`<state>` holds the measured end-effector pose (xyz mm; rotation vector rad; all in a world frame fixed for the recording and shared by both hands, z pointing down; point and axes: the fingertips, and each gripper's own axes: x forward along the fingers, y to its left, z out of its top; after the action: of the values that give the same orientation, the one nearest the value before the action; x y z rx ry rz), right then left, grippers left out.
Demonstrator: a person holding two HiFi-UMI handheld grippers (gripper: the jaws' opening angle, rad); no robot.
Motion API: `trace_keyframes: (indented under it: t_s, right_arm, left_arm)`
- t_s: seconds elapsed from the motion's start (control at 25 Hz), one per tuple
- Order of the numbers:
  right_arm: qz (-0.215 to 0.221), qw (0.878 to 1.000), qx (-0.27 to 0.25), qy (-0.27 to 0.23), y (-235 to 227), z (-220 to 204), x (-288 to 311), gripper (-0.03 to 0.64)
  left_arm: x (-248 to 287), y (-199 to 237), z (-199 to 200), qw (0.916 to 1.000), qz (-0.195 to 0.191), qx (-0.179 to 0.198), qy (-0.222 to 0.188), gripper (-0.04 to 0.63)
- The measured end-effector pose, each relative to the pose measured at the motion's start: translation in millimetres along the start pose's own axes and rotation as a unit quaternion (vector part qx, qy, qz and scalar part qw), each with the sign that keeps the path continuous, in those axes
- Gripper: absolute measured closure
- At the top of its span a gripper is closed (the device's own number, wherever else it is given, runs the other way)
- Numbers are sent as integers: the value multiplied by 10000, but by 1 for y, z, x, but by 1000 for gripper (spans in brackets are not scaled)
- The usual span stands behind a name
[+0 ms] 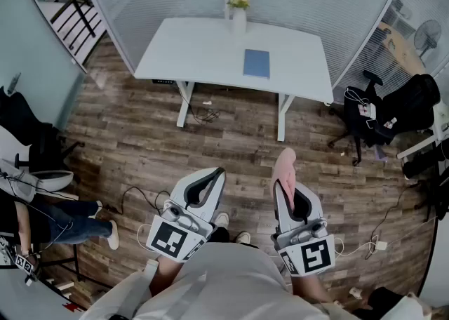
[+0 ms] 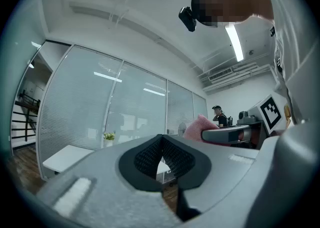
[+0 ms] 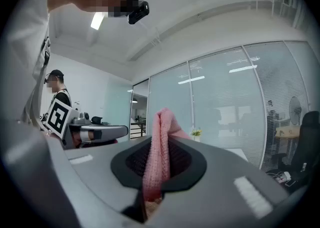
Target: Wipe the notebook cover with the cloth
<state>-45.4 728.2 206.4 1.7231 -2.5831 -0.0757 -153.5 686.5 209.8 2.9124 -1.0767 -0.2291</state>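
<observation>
Well short of the table (image 1: 203,55) edge, right gripper (image 1: 282,187) pinches cloth (image 1: 285,163).

Cloth (image 3: 159,142): the lower end is running down between the closed jaws of the right gripper (image 1: 286,187) and dropping out of sight behind the housing. I cannot tell how much is hanging below.

Notebook (image 1: 257,63): it is lying far off on the white table (image 1: 203,52), showing only as a flat blue patch. Any marks on the cover are too small to read.

Vase (image 1: 239,18): it is sitting at the table's far edge, with the flowers too small to make out.

Person (image 1: 63,222): the head view's left edge is cutting them off.

Chair (image 1: 410,104): a dark heap is blurring together on it, contents unclear.

Left gripper (image 2: 161,139): in its own view, its body is covering most of the table.
</observation>
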Motion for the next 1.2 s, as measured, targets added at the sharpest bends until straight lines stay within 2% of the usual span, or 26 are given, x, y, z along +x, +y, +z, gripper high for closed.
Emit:
trace_keyframes:
  t_s: [0.48,0.88,1.2]
  right_arm:
    - [-314,9994,46,-141,-1,3,50,588]
    - [-343,9993,148,-22,-13,-17,83,588]
    - [-329,9992,200,-49,-77,-24,127,588]
  left_arm:
    - [16,44,-4,9997,-249,-79,20,598]
    - [33,76,-17,9997,-180,-150,44,598]
    - [105,101,-29,9998,-96,-115,108,598]
